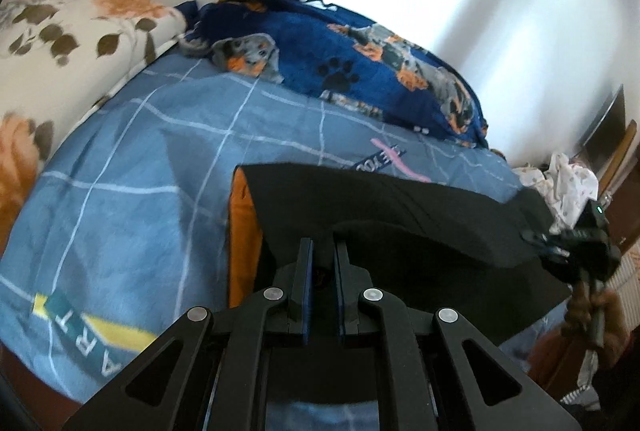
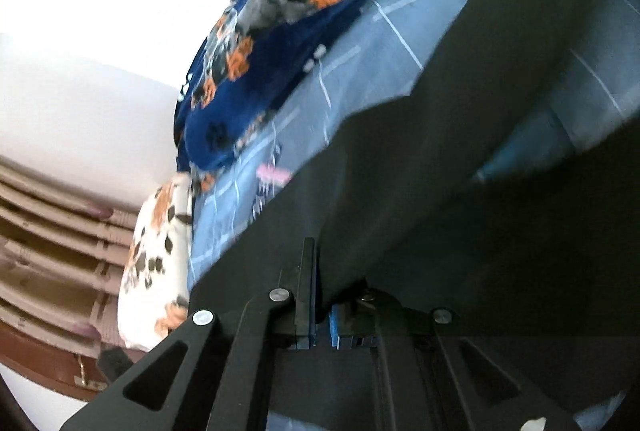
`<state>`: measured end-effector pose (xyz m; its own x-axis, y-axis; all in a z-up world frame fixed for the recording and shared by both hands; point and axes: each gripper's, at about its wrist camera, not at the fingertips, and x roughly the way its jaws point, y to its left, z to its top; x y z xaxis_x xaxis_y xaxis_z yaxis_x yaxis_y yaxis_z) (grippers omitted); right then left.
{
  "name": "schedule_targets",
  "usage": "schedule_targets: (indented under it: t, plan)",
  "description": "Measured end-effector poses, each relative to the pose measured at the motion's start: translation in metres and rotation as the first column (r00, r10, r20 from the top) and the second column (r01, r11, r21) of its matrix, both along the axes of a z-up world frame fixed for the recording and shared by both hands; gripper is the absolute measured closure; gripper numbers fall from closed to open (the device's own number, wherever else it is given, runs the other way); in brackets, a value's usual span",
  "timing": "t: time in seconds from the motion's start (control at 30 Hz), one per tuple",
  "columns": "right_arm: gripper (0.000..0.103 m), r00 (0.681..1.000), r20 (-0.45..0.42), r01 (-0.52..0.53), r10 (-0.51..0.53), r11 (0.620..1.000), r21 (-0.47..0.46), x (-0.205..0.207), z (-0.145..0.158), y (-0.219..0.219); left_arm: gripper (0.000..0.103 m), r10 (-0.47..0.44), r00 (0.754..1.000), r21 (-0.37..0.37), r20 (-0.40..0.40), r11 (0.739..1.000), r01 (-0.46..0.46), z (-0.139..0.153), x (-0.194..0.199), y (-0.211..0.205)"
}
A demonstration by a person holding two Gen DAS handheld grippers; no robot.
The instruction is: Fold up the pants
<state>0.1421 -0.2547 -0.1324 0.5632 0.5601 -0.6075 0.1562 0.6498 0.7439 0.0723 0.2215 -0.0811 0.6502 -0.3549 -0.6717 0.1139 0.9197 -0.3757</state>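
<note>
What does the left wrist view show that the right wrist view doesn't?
Left wrist only: the pants' orange lining, the right gripper pinching the far corner, and the left gripper shut on the black pants. Right wrist only: a wooden headboard and fabric draped over its own fingers. Both: blue grid bedsheet, dog-print blanket, floral pillow.

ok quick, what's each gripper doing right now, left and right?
Left gripper: closed on the black pants.
Right gripper: closed on the same pants, lifted over the bed.
</note>
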Motion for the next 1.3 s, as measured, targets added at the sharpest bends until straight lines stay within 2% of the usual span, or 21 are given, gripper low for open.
schedule_targets:
  t: [0.2,0.4,0.5,0.6,0.63,0.67,0.7,0.77,0.83,0.93,1.03,1.07,1.13,1.2,1.27,1.3]
  plan:
    - [0.096,0.997,-0.080,0.000,0.000,1.000,0.010,-0.054,-0.027,0.007,0.093,-0.001,0.999,0.026,-0.036,1.000,0.002,-0.012,-0.023,0.001]
    - [0.096,0.990,-0.143,-0.001,0.004,1.000,0.021,-0.076,-0.054,0.012,0.091,0.013,0.996,0.043,-0.085,0.999,-0.009,-0.026,-0.035,0.003]
    - [0.096,0.988,-0.154,-0.010,0.012,1.000,0.015,-0.082,-0.062,0.013,0.085,0.037,0.993,0.061,-0.114,0.998,-0.030,-0.030,-0.037,0.007]
    - [0.096,0.988,-0.154,-0.013,0.017,1.000,0.022,-0.082,-0.067,0.014,0.067,0.103,0.987,0.090,-0.125,0.992,-0.092,-0.028,-0.039,0.015]
    - [0.096,0.988,-0.155,-0.017,0.020,1.000,0.024,-0.082,-0.068,0.015,0.050,0.136,0.983,0.119,-0.121,0.985,-0.122,-0.026,-0.040,0.018]
    - [0.096,0.988,-0.155,-0.022,0.025,1.000,0.021,-0.081,-0.068,0.017,0.040,0.184,0.976,0.160,-0.113,0.973,-0.165,-0.023,-0.043,0.021]
    - [0.096,0.988,-0.154,-0.028,0.030,0.999,0.017,-0.081,-0.068,0.018,0.025,0.231,0.968,0.193,-0.100,0.959,-0.208,-0.019,-0.045,0.024]
    - [0.096,0.988,-0.151,-0.032,0.034,0.999,0.018,-0.080,-0.070,0.019,0.024,0.325,0.945,0.259,-0.043,0.917,-0.304,-0.008,-0.050,0.032]
    - [0.096,0.988,-0.151,-0.031,0.035,0.999,0.026,-0.080,-0.072,0.018,0.024,0.362,0.932,0.293,-0.007,0.892,-0.344,0.002,-0.054,0.035]
    - [0.096,0.989,-0.146,-0.034,0.037,0.999,0.026,-0.081,-0.072,0.018,0.024,0.310,0.951,0.247,0.017,0.920,-0.304,0.015,-0.054,0.026]
    - [0.096,0.989,-0.143,-0.031,0.035,0.999,0.031,-0.081,-0.073,0.019,0.024,0.161,0.987,0.158,-0.004,0.975,-0.158,0.015,-0.046,-0.009]
    - [0.096,0.990,-0.140,-0.032,0.036,0.999,0.031,-0.082,-0.073,0.019,0.024,0.122,0.992,0.145,-0.011,0.982,-0.119,0.011,-0.042,-0.020]
    - [0.096,0.990,-0.138,-0.032,0.036,0.999,0.032,-0.082,-0.073,0.019,0.024,0.045,0.998,0.139,-0.054,0.990,-0.037,-0.002,-0.034,-0.045]
    - [0.096,0.989,-0.139,-0.037,0.042,0.999,0.033,-0.082,-0.072,0.018,0.028,-0.002,0.993,0.168,-0.120,0.985,0.022,-0.023,-0.027,-0.067]
    - [0.094,0.989,-0.139,-0.047,0.051,0.998,0.030,-0.082,-0.070,0.017,0.030,0.009,0.984,0.192,-0.177,0.981,0.026,-0.045,-0.024,-0.074]
    - [0.092,0.989,-0.139,-0.050,0.054,0.998,0.033,-0.082,-0.069,0.014,0.030,0.012,0.987,0.203,-0.157,0.979,0.020,-0.047,-0.027,-0.076]
